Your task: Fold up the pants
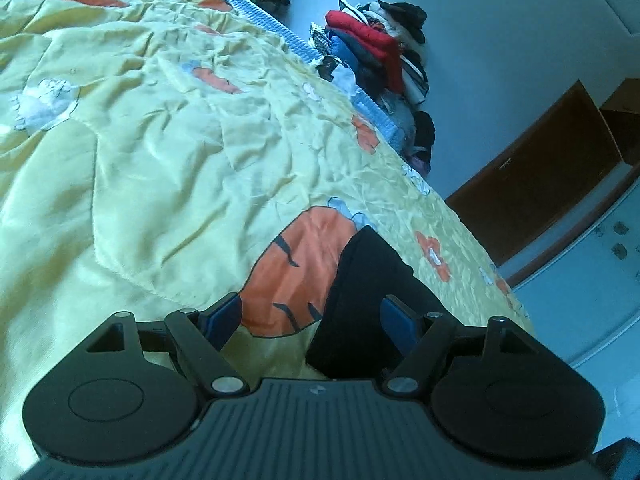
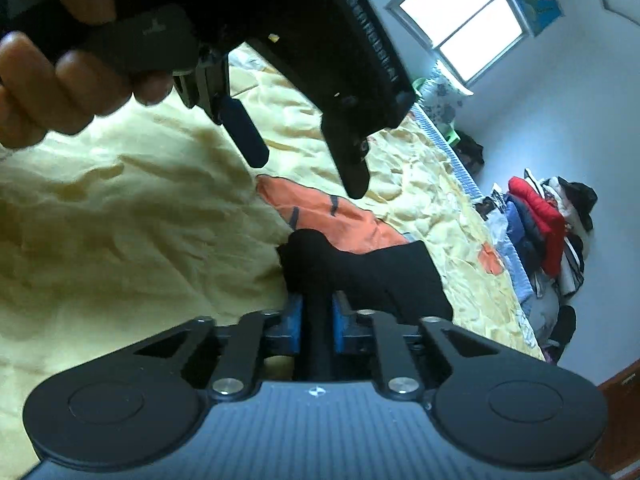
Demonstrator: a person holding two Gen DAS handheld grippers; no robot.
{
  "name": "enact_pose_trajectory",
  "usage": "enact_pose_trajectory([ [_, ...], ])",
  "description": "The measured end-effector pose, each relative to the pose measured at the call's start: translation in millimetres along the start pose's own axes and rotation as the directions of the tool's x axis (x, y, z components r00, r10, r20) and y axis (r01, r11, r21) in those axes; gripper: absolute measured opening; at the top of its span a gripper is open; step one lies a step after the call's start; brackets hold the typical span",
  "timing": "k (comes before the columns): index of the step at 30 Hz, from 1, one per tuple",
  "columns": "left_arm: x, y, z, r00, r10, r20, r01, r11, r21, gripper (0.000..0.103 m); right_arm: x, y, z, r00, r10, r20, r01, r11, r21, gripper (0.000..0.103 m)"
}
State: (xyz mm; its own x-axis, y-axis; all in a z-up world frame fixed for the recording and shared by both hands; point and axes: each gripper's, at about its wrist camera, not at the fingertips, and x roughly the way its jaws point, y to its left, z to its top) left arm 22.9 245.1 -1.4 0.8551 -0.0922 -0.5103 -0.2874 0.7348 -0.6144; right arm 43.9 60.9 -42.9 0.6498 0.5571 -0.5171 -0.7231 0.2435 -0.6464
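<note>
The black pants (image 2: pixel 376 272) hang bunched over a yellow quilt (image 2: pixel 120 220) with orange prints. My right gripper (image 2: pixel 316 316) is shut on a fold of the pants between its blue pads. In the left wrist view my left gripper (image 1: pixel 312 316) is open, and the black pants (image 1: pixel 360 300) lie between its fingers against the right blue pad (image 1: pixel 396 320) without being clamped. The left gripper also shows in the right wrist view (image 2: pixel 308 168), held by a hand above the pants, jaws apart.
The quilt covers a bed with a blue-striped edge (image 1: pixel 280 28). A pile of clothes (image 1: pixel 380 48) with a red jacket stands beside the bed by the wall. A brown door (image 1: pixel 540 168) and a window (image 2: pixel 460 20) are beyond.
</note>
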Motion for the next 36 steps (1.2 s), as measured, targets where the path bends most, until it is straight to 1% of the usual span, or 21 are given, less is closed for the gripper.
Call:
enact_pose_trajectory([
  [2,-1.3,0.7,-0.2,1.0,0.0,0.004,0.0,1.0,0.004,0.077,2.0,0.3,1.8,1.0,-0.008,0.005,0.008,1.0,-0.005,0.009],
  [4,0.6,0.1,-1.0,1.0,0.004,0.002,-0.004,1.0,0.004,0.077,5.0,-2.3,6.1,1.0,-0.01,0.008,0.01,1.0,0.015,0.009],
  [6,2.6,-0.5,-2.6,1.0,-0.008,-0.009,0.008,1.0,-0.002,0.077,12.7,-4.6,9.4,1.0,-0.012,-0.001,0.012,1.0,0.018,0.009],
  [8,2.3,-1.8,-3.4,1.0,-0.019,-0.017,0.019,1.0,0.005,0.077,9.2,-0.2,8.0,1.0,-0.03,-0.002,0.03,0.999,-0.031,0.012],
  [11,1.7,-1.0,-1.5,0.999,-0.026,-0.02,0.026,1.0,0.005,0.078,-11.9,-1.4,0.8,1.0,-0.022,-0.007,0.022,0.998,-0.056,0.025],
  [12,2.7,0.4,-0.4,0.999,-0.038,-0.028,0.037,0.999,-0.009,0.078,-19.9,-5.3,-3.0,1.0,-0.015,-0.003,0.015,0.999,-0.042,0.035],
  [13,4.2,1.8,0.3,0.997,-0.057,-0.042,0.056,0.998,-0.027,0.078,-28.9,-12.1,-8.2,1.0,0.0,0.006,0.0,1.0,-0.022,0.049],
  [15,8.5,2.2,-0.4,0.991,-0.106,-0.079,0.101,0.993,-0.066,0.078,-40.7,-27.2,-17.3,1.0,0.017,0.022,-0.018,1.0,0.017,0.062],
  [17,12.9,-1.1,-3.2,0.983,-0.146,-0.111,0.137,0.987,-0.089,0.078,-47.6,-51.9,-24.9,0.999,0.022,0.047,-0.026,0.995,0.098,0.062],
  [19,16.1,-6.6,-6.8,0.978,-0.161,-0.133,0.149,0.984,-0.095,0.078,-47.7,-74.2,-28.4,0.998,-0.004,0.064,-0.008,0.982,0.187,0.062],
  [20,18.0,-9.3,-8.2,0.974,-0.172,-0.147,0.159,0.982,-0.101,0.078,-46.5,-81.9,-28.7,0.997,-0.023,0.071,0.007,0.976,0.218,0.062],
  [21,20.1,-10.7,-9.3,0.97,-0.184,-0.161,0.167,0.979,-0.113,0.079,-43.1,-85.9,-27.1,0.997,-0.039,0.06,0.024,0.972,0.234,0.061],
  [22,23.0,-11.8,-10.7,0.962,-0.202,-0.182,0.179,0.975,-0.133,0.081,-39.6,-83.0,-23.7,0.998,-0.05,0.039,0.04,0.974,0.222,0.061],
  [24,29.5,-13.3,-13.5,0.949,-0.223,-0.222,0.189,0.968,-0.165,0.083,-32.4,-65.9,-15.3,0.999,-0.041,0.023,0.038,0.989,0.143,0.061],
  [26,34.9,-13.3,-16.3,0.947,-0.214,-0.239,0.17,0.967,-0.192,0.085,-26.8,-47.2,-9.1,1.0,-0.011,0.011,0.01,0.996,0.093,0.061],
  [28,40.7,-10.5,-18.4,0.951,-0.195,-0.241,0.141,0.964,-0.225,0.086,-19.4,-32.3,-4.7,1.0,0.012,0.001,-0.012,0.997,0.072,0.061],
  [29,42.6,-9.0,-18.7,0.951,-0.208,-0.229,0.15,0.957,-0.246,0.088,-16.6,-25.8,-3.3,1.0,0.019,-0.007,-0.019,0.998,0.058,0.061],
  [30,45.2,-7.7,-18.0,0.951,-0.215,-0.221,0.153,0.951,-0.268,0.09,-12.0,-17.7,-1.9,1.0,0.009,-0.019,-0.009,1.0,0.028,0.061],
  [32,49.3,-6.7,-14.4,0.953,-0.22,-0.209,0.153,0.942,-0.299,0.092,-4.2,-5.9,-1.9,0.998,-0.047,-0.035,0.046,0.999,-0.028,0.061],
  [34,54.4,-7.2,-11.6,0.955,-0.229,-0.186,0.162,0.934,-0.318,0.09,0.3,-3.1,-1.1,0.994,-0.098,-0.039,0.096,0.995,-0.03,0.062],
  [36,56.2,-7.7,-9.2,0.952,-0.266,-0.152,0.205,0.922,-0.33,0.087,3.5,-4.3,-1.0,0.99,-0.137,-0.045,0.135,0.99,-0.025,0.062],
])
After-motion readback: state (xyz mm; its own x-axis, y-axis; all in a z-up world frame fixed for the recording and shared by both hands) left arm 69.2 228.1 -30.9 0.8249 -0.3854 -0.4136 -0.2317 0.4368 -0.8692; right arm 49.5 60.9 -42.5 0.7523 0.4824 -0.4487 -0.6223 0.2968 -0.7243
